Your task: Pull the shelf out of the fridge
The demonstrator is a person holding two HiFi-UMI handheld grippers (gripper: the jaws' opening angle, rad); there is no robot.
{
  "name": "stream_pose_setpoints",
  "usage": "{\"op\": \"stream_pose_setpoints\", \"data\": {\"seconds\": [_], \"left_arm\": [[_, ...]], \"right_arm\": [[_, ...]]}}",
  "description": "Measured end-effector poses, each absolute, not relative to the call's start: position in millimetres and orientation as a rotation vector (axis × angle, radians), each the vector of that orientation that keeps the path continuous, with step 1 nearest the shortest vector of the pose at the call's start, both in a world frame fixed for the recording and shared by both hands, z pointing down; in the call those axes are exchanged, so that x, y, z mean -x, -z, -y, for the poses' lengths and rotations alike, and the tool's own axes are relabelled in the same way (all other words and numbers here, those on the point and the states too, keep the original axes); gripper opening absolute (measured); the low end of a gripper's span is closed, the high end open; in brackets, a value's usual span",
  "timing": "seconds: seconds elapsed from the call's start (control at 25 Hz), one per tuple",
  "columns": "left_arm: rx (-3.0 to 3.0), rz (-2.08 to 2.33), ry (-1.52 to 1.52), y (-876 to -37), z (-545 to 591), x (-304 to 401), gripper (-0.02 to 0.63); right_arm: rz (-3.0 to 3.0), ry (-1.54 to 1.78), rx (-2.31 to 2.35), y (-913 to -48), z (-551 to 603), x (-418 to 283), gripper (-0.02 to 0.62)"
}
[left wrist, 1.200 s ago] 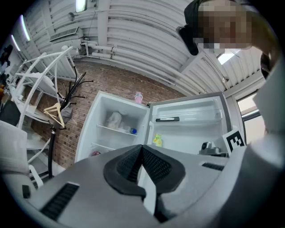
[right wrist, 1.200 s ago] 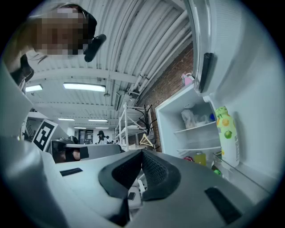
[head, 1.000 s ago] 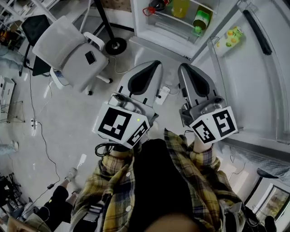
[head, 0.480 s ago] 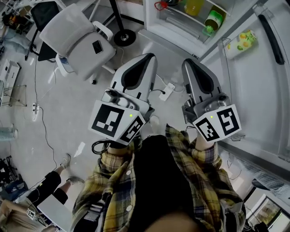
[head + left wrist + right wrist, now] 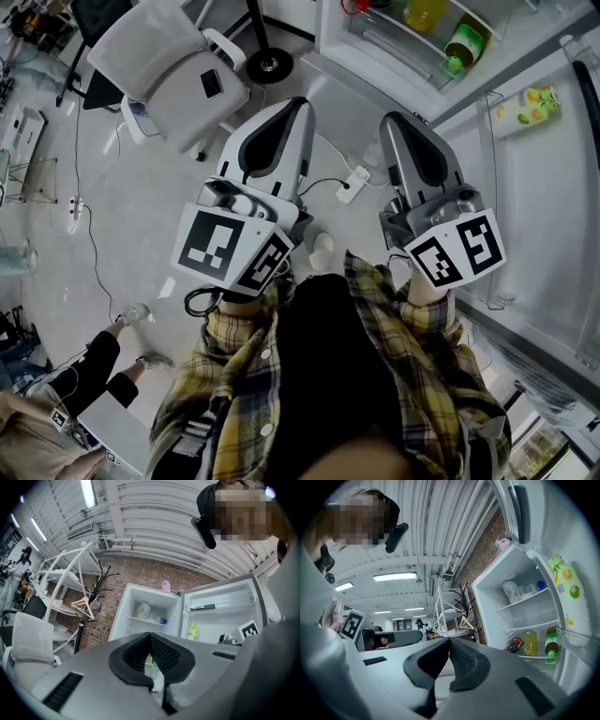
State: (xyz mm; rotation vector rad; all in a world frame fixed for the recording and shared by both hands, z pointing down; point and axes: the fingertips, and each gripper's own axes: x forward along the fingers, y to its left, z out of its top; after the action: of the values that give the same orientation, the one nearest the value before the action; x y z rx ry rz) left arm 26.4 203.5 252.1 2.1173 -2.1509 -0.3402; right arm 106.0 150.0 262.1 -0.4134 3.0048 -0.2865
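The left hand-held gripper (image 5: 298, 105) and right hand-held gripper (image 5: 391, 122) are both closed and empty. The shelf (image 5: 394, 42) sits in the open fridge (image 5: 370, 75) at one o'clock, well apart; the person should part the jaws before meeting its front edge.

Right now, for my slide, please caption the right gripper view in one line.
Shut right claw points toward the open white fridge, where three drink bottles sit on a pale shelf.
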Motion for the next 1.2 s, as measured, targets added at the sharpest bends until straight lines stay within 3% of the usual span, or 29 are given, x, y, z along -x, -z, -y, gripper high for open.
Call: {"op": "stream_pose_setpoints", "data": {"seconds": [0.68,1.2], "left_arm": [[-2.299,1.950,0.304,-248,-163,104,0.003],[-2.357,1.742,0.269,-276,-128,111,0.003]], "right_arm": [[-2.896,0.322,0.686,-254,-119,7,0.018],[-2.873,0.413,0.902,-283,-93,8,0.019]]}}
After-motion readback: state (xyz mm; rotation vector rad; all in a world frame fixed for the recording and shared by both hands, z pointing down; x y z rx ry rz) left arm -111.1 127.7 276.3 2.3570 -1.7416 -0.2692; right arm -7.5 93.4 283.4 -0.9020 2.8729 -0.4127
